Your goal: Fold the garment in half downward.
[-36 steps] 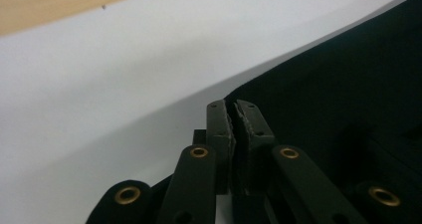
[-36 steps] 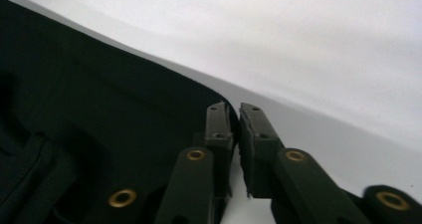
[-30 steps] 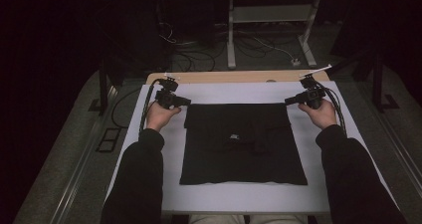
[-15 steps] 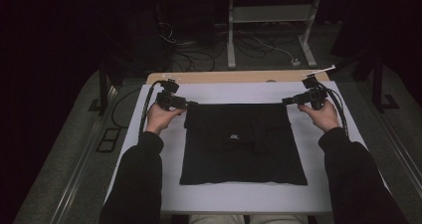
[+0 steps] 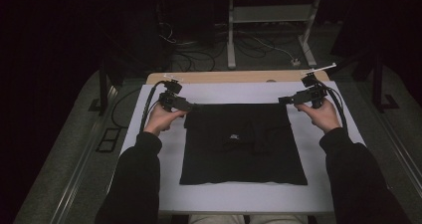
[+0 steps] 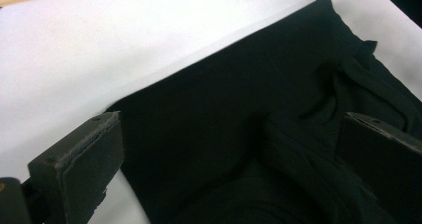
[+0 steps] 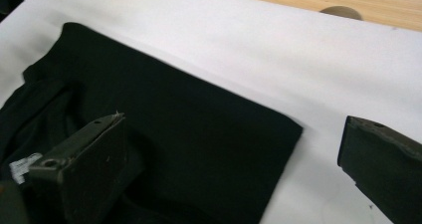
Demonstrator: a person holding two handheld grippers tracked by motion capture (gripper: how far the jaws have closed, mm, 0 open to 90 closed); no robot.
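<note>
Both jaws just opened, cloth released; left hand-held gripper at black folded garment far-left corner; right hand-held gripper lifted off far-right corner; nothing gripped.

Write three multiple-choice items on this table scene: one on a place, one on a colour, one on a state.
1. Where does the folded garment lie?
A. on the white sheet
B. on the floor
C. over a forearm

2. What colour is the garment?
A. red
B. black
C. yellow

3. How do the left hand-held gripper and right hand-held gripper stand?
A. both shut on cloth
B. one shut
C. both open

Key: 1 A, white shows around it. 2 B, dark in every view. 3 C, the jaws stand wide apart, having just opened, gripping nothing.
</note>
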